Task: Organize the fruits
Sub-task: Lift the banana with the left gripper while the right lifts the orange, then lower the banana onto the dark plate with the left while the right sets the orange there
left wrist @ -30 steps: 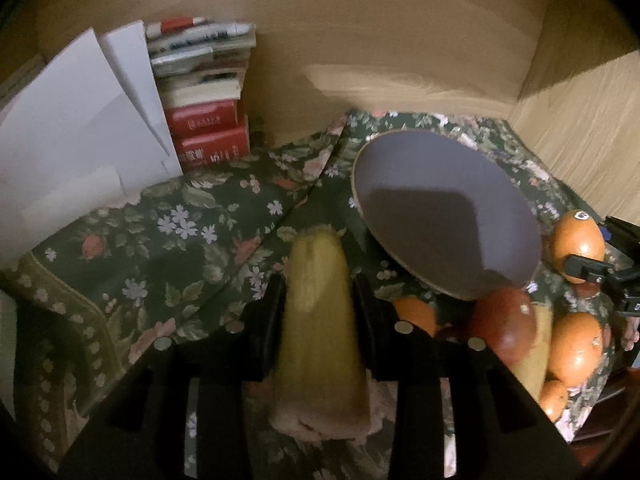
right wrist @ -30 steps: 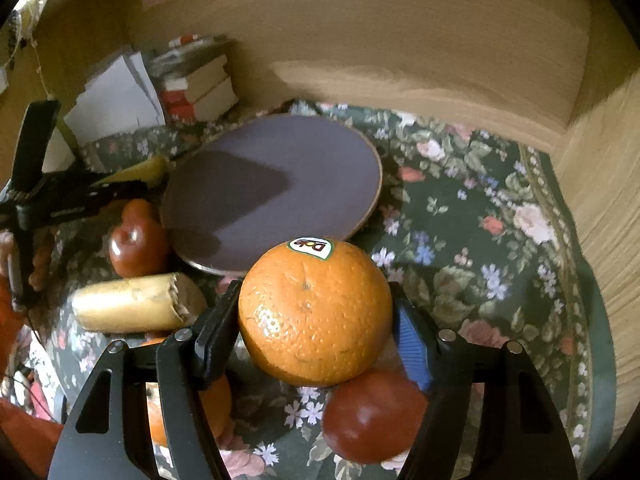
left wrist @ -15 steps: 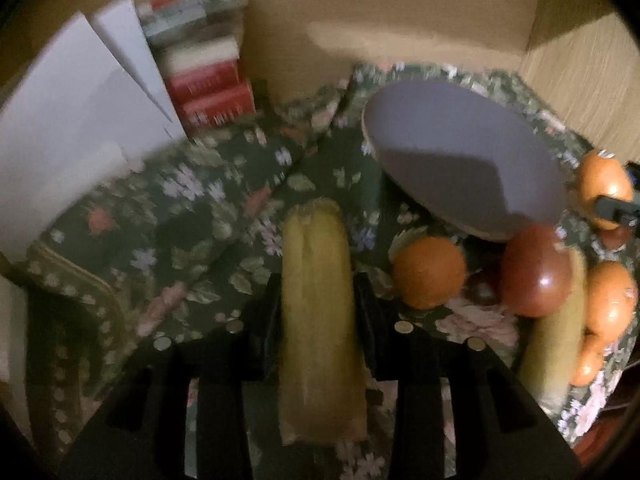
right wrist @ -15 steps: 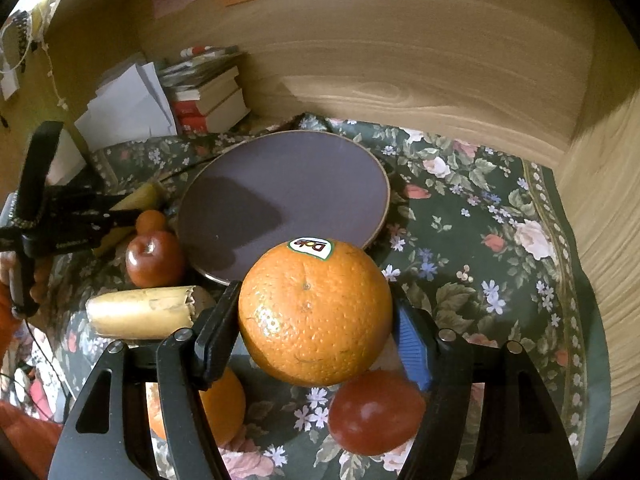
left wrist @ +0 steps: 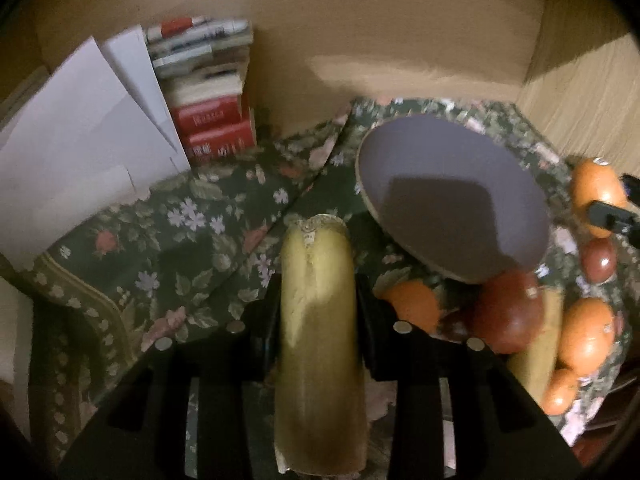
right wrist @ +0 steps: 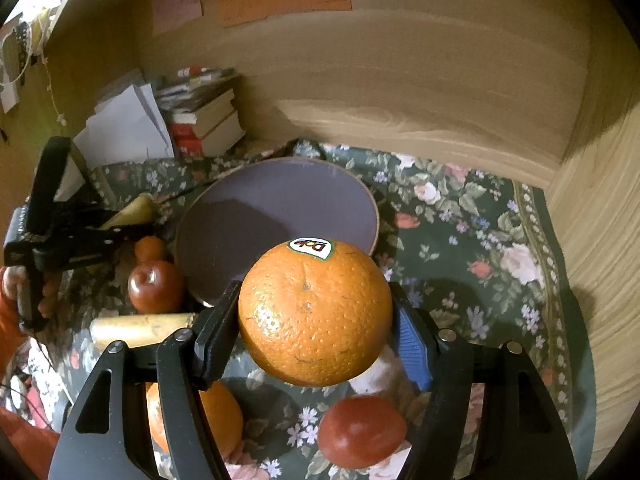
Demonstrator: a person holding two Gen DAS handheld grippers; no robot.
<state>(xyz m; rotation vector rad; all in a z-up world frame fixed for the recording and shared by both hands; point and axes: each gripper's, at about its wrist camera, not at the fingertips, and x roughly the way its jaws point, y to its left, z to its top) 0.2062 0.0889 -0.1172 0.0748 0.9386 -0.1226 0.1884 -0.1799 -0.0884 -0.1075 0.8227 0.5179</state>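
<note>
My left gripper (left wrist: 318,300) is shut on a yellow banana (left wrist: 320,320) and holds it above the floral cloth, left of the purple plate (left wrist: 452,196). My right gripper (right wrist: 314,320) is shut on a large orange with a sticker (right wrist: 314,312), held in front of the plate (right wrist: 280,216). In the right wrist view the left gripper (right wrist: 132,228) with its banana (right wrist: 130,210) is left of the plate. An apple (right wrist: 154,284), a second banana (right wrist: 140,326), an orange (right wrist: 220,416) and a red fruit (right wrist: 362,430) lie on the cloth.
A stack of books (left wrist: 208,92) and white papers (left wrist: 72,140) stand at the back left. Wooden walls (right wrist: 400,80) enclose the back and right. In the left wrist view an apple (left wrist: 508,312) and oranges (left wrist: 584,332) lie right of the banana.
Both grippers have risen with their fruit, so the plate and cloth look farther away. The left gripper swung toward the plate and back. Both grips are unchanged.
</note>
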